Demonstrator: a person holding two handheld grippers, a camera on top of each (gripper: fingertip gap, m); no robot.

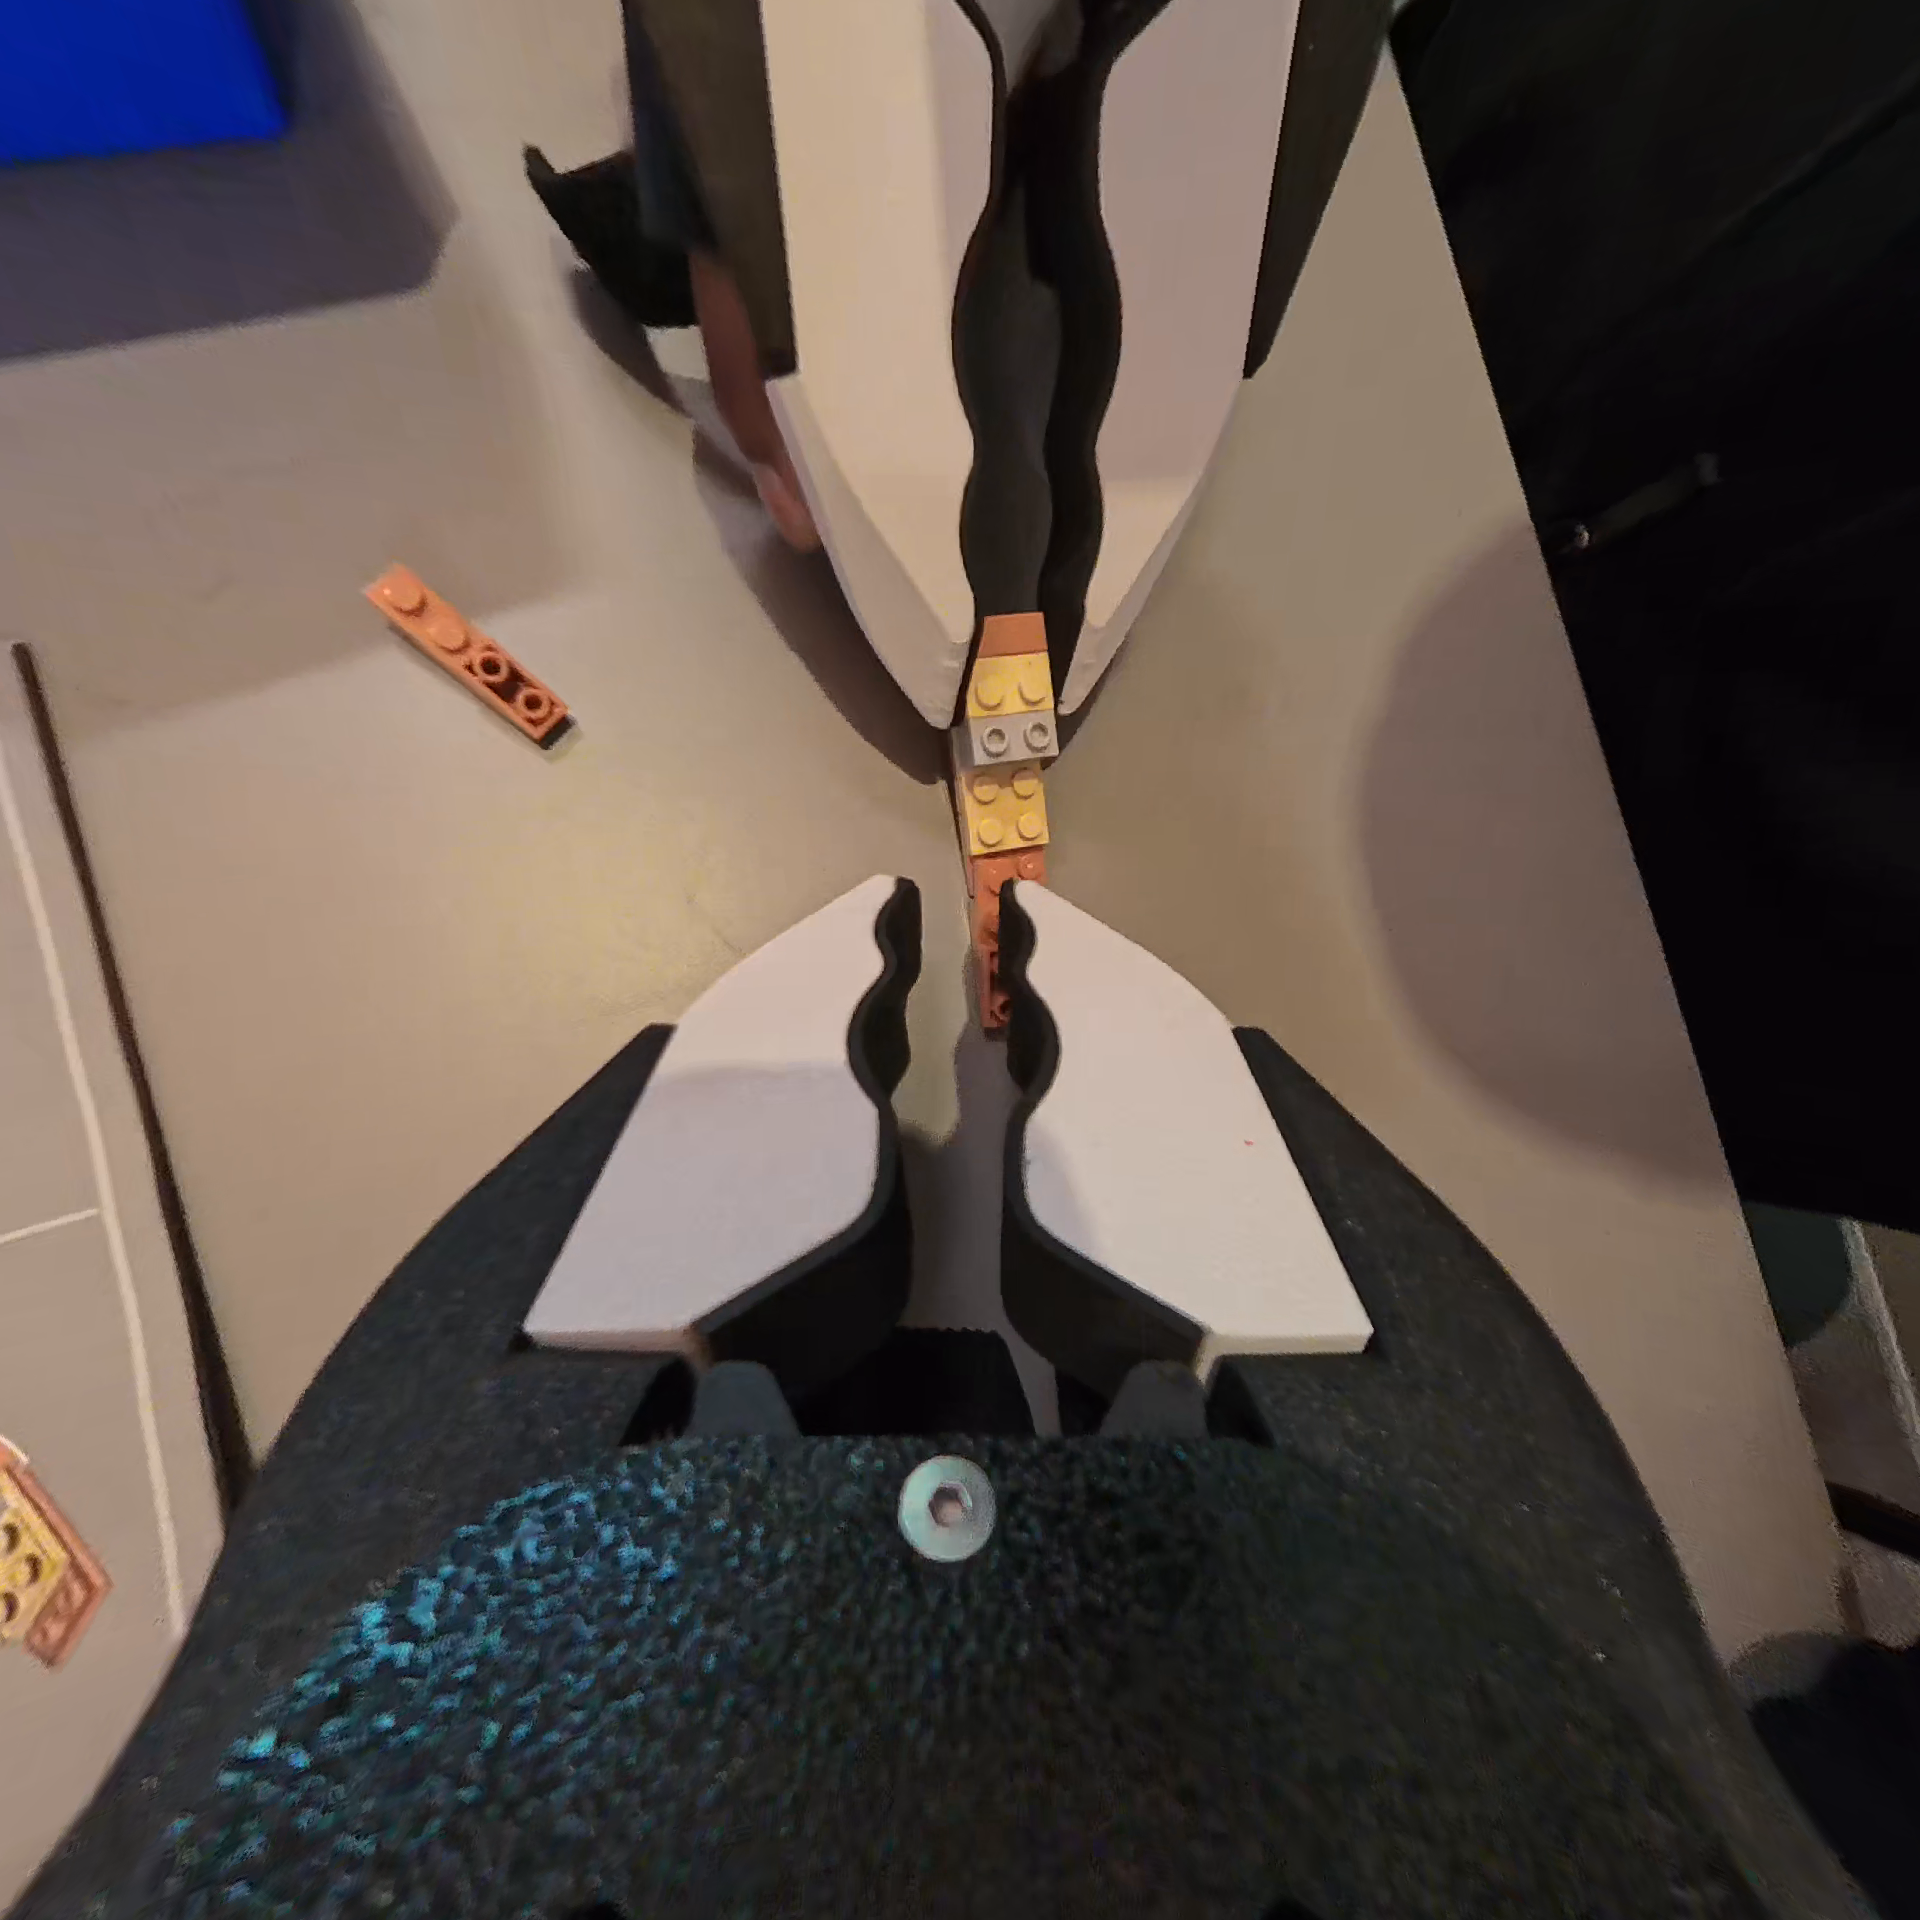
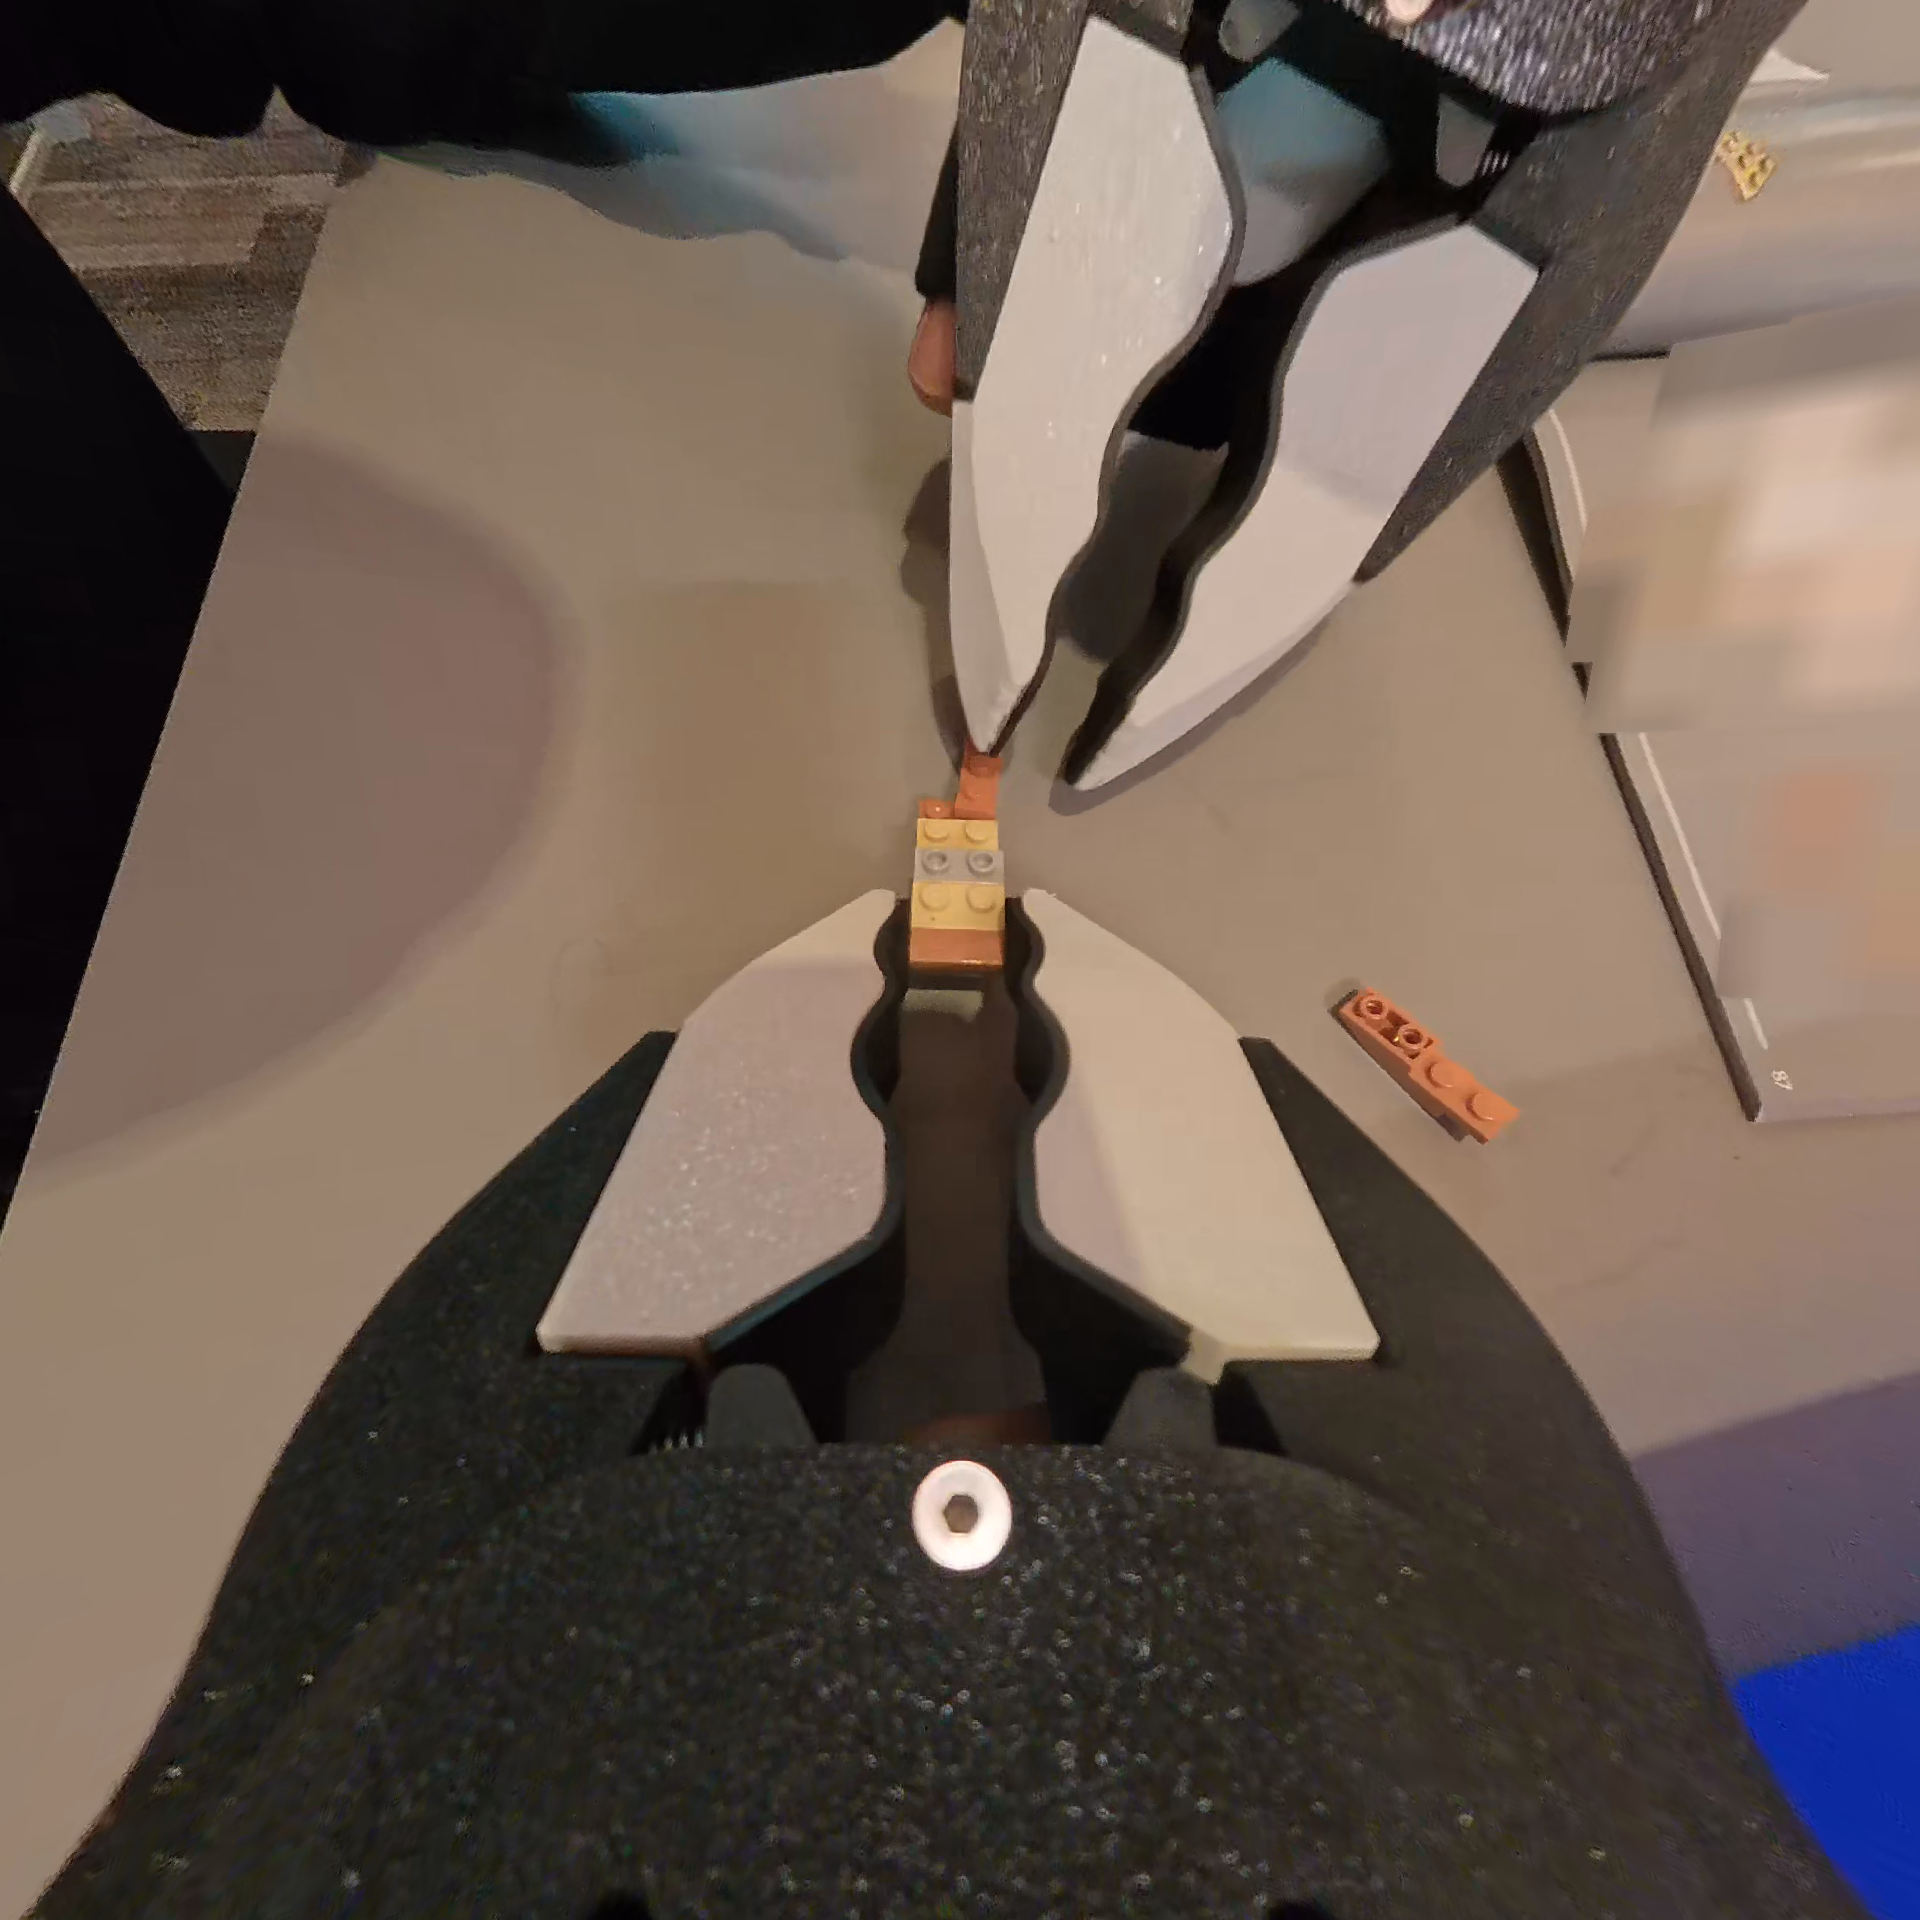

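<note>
A small brick assembly (image 2: pixel 958 883), yellow, grey and yellow plates on an orange base, is held just above the grey table (image 2: pixel 520 935). My right gripper (image 2: pixel 958 902) is shut on its near end, with both pads pressed on its sides. In the left wrist view this gripper (image 1: pixel 1010 686) comes in from the top and clamps the assembly (image 1: pixel 1006 800). A narrow orange piece (image 1: pixel 995 956) sticks out from the assembly's other end. My left gripper (image 1: pixel 961 899) is open. Its right pad touches that orange piece (image 2: pixel 977 779) and its left pad stands apart. The right wrist view shows the left gripper (image 2: pixel 1034 758) with its fingers spread.
A loose orange plate (image 1: pixel 468 655) lies on the table, and also shows in the right wrist view (image 2: pixel 1429 1065). A grey board with a dark edge (image 1: pixel 104 987) holds more bricks (image 1: pixel 31 1548). A blue surface (image 1: pixel 125 73) lies beyond. The table edge and a dark area (image 1: pixel 1714 520) are to the right. My left and right fingertips are right by each other.
</note>
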